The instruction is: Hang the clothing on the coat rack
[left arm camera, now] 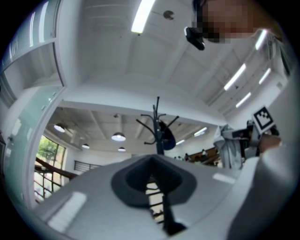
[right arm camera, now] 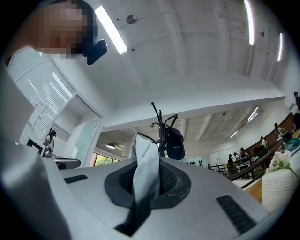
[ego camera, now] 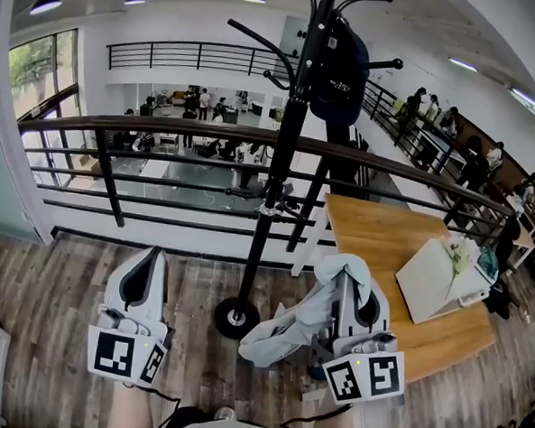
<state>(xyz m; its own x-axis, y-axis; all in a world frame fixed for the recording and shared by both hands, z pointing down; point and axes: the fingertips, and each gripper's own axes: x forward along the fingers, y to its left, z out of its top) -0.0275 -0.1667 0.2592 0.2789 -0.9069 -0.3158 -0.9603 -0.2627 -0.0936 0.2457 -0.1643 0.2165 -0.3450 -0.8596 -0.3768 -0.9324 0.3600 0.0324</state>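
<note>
Pale grey garment [ego camera: 283, 332] is bunched in the right tongs [ego camera: 354, 279], which are pinching a fold of it. The rest droops toward 8 o'clock, ending just beside the round base of the black coat rack [ego camera: 280, 164]. The left tongs [ego camera: 147, 257] are pressed together with nothing in them, at 9 o'clock from that base. A dark cap [ego camera: 341, 73] hangs up top, at 1 o'clock off the pole.

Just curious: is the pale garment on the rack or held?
Held: right hand-held gripper shut on the grey garment, apart from the coat rack.
</note>
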